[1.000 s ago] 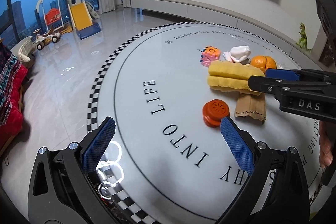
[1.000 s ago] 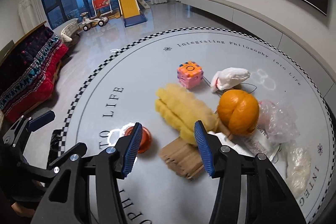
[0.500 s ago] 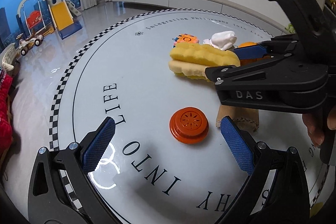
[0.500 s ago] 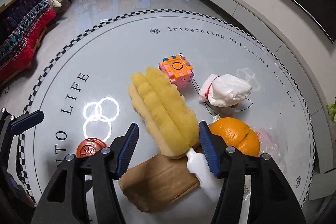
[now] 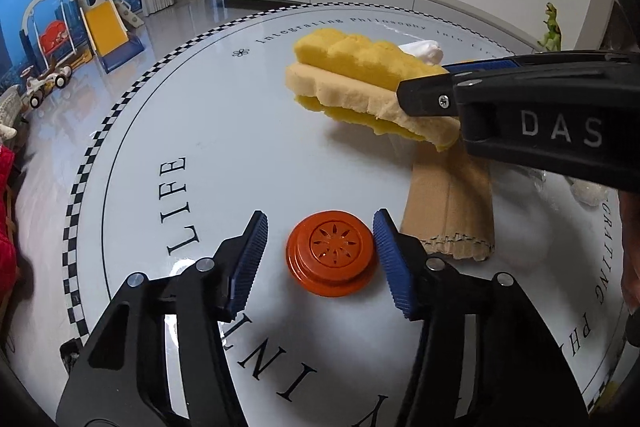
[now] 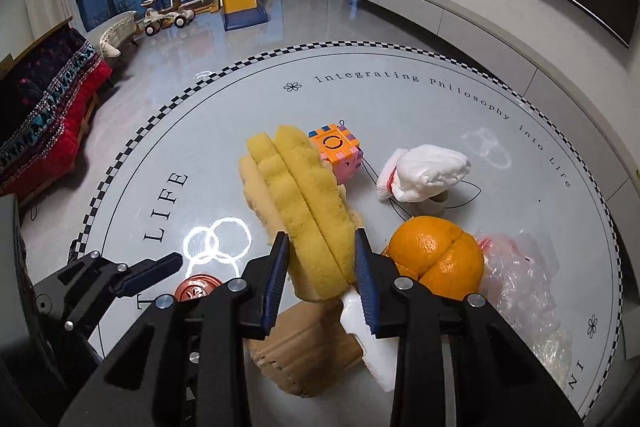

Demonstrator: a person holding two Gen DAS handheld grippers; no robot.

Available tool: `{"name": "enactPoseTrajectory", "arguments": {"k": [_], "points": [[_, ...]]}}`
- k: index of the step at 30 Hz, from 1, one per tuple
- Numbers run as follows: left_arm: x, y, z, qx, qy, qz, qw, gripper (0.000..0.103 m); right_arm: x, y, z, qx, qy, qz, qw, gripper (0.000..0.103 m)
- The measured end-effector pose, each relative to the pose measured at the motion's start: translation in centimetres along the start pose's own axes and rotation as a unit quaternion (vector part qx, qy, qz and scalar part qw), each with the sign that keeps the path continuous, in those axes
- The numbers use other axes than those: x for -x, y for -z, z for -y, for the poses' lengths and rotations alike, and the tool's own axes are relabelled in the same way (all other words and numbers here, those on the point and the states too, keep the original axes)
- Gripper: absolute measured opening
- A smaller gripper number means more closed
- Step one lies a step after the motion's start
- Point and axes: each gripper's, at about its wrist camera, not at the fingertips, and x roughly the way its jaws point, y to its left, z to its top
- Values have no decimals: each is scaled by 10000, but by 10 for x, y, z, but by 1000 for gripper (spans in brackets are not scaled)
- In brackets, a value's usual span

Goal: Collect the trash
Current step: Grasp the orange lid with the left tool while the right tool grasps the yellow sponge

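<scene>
On the round glossy table (image 6: 400,99), your trash sits bunched together.
Your left gripper (image 5: 320,251) is closing around the ribbed orange lid (image 5: 331,258), one pad touching; corrugated cardboard (image 5: 450,205) lies just beside. Your right gripper (image 6: 320,279) is closing on the bumpy yellow sponge (image 6: 304,203), beside an orange (image 6: 436,257) and crinkled plastic (image 6: 520,279).

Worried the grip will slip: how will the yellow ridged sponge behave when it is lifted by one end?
The yellow ridged sponge is porous foam, so probably light and squashy. The right hand-held gripper, jaws closing, clamps only its near end, so the far end may droop. Its rough texture should resist slipping.
</scene>
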Motion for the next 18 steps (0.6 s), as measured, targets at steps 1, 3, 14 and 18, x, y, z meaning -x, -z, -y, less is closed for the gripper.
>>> {"name": "enactPoseTrajectory", "arguments": {"k": [1,3,14,18], "points": [[2,1,4,-59,-9,47,10000,41,1,3,0,-26,-11,0,10000,34],[6,3,11,-202,-127,102,9997,41,2,6,-2,-96,-62,2,9999,34],[16,9,-2,-38,125,113,9999,35,20,21,-2,-455,-200,124,9987,34],[18,13,9,-320,-111,155,9993,35,25,28,-8,-471,-226,106,9986,34]]}}
